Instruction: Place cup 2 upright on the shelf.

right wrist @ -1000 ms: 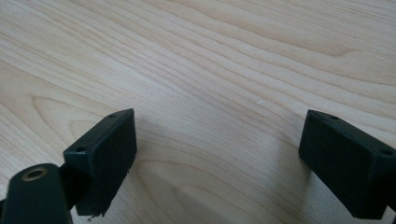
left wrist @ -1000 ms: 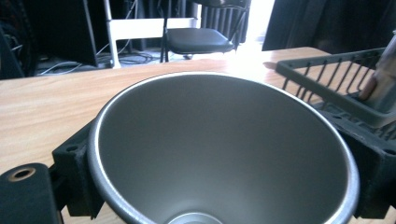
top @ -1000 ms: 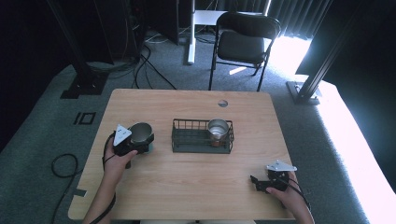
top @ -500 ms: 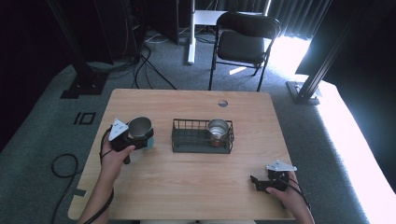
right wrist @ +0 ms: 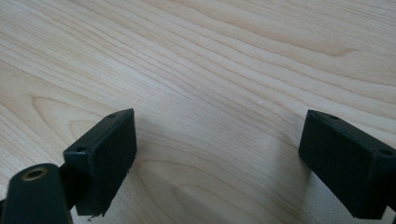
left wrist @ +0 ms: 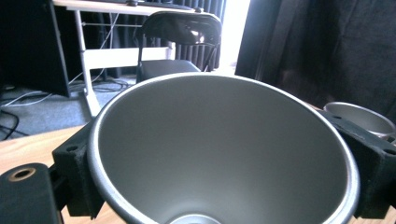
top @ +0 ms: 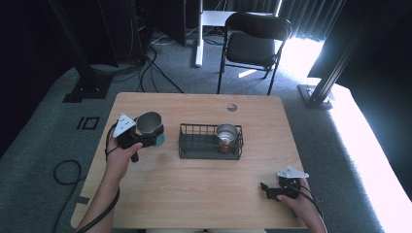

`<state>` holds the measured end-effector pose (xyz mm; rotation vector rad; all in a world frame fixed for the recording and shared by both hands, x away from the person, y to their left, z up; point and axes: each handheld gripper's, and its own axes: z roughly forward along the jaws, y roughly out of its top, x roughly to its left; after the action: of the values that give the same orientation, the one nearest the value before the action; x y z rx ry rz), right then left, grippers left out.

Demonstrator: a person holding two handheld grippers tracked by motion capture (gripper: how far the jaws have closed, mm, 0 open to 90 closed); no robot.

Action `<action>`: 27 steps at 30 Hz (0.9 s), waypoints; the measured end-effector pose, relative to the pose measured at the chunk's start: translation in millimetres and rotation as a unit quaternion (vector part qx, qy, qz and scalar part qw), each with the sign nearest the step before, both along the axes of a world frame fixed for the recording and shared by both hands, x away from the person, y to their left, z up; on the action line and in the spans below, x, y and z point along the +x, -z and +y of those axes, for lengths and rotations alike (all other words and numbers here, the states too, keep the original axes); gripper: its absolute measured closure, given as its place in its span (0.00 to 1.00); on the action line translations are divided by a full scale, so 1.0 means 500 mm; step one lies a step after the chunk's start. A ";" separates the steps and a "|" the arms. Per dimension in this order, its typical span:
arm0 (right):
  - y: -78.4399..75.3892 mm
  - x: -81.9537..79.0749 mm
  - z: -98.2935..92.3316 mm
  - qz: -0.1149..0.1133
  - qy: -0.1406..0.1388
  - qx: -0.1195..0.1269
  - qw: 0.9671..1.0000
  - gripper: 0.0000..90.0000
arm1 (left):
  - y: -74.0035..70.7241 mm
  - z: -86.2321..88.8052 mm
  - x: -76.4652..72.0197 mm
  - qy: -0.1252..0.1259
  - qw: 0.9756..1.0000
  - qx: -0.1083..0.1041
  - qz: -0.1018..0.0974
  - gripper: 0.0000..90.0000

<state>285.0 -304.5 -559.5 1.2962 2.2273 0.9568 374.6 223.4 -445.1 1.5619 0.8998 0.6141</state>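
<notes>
My left gripper (top: 149,135) is shut on a steel cup (top: 148,123), held upright above the left part of the wooden table (top: 204,189), just left of a black wire basket (top: 194,150). In the left gripper view the cup's open mouth (left wrist: 224,154) sits between the two black jaws of the left gripper (left wrist: 219,177). A second steel cup (top: 226,133) stands in the basket's right end, and its rim (left wrist: 359,117) shows past the held cup. My right gripper (top: 268,190) rests open near the table's front right, with bare wood between the jaws of the right gripper (right wrist: 219,163).
A black folding chair (top: 256,43) stands behind the table, with a white desk leg (top: 198,34) beside it. A round cable hole (top: 231,107) sits near the table's far edge. Cables lie on the grey carpet (top: 63,170) at the left.
The left gripper has carried the steel cup a little higher and slightly toward the basket. The right gripper has stayed where it was.
</notes>
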 end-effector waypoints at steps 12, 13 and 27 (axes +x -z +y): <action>0.000 0.000 0.000 0.000 0.000 0.000 1.000 0.12 | -0.053 -0.041 0.016 0.033 0.999 -0.010 -0.014 0.11; 0.000 0.000 0.000 0.000 0.000 0.000 1.000 0.12 | -0.058 -0.045 0.017 0.038 0.999 -0.011 -0.015 0.11; 0.000 0.000 0.000 0.000 0.000 0.000 1.000 0.12 | -0.102 -0.116 0.033 0.079 0.996 -0.014 -0.028 0.11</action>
<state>284.9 -304.4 -559.5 1.2964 2.2272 0.9564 390.9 165.3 -394.1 1.5658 0.7312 0.5267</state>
